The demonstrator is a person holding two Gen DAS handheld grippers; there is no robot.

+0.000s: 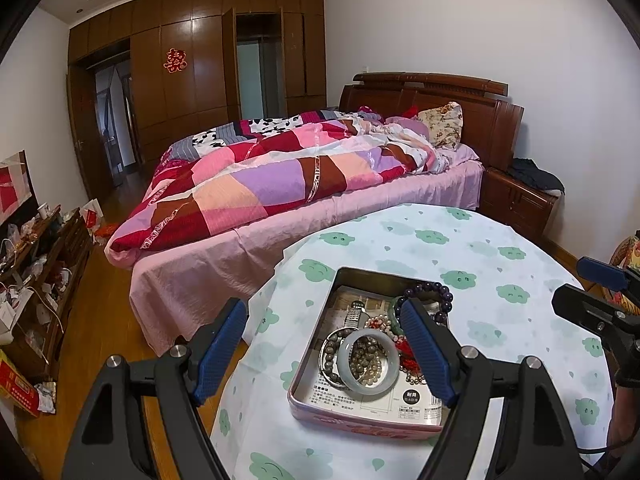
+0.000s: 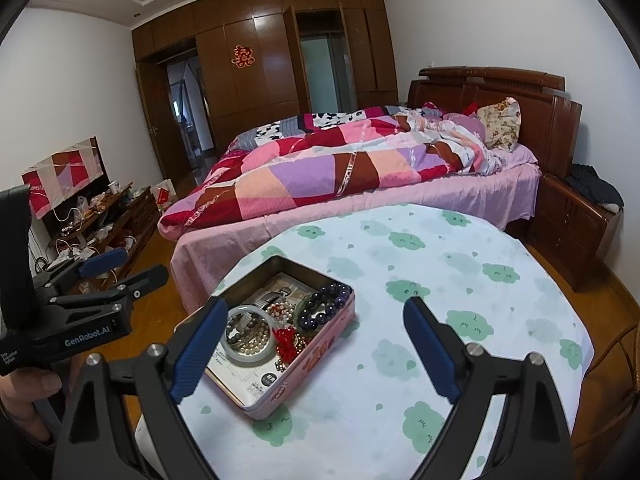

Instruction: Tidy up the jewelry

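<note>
Pink-walled and open, the jewelry tin point(image 1: 360, 420) sits near the left edge of the round table point(image 1: 500, 280), on a white cloth printed with green clouds. Inside, a pale jade bangle point(image 1: 368, 362) lies over brown bead strands, with a dark purple bead bracelet point(image 1: 434, 294) at the tin's far right corner and a red tassel point(image 2: 286, 338) toward its right wall.

I hold my left gripper point(image 1: 326, 354) tilted downward above the tin, blue pads spread wide, nothing between them but the view of the jewelry below; one pad hangs past the table's left edge, the other over the tin's right side.

My right gripper point(image 2: 316, 348) hovers at the same downward slant, just right of the tin, its jaws likewise wide and empty. My hand point(image 2: 24, 396) grips the left tool's handle.
</note>
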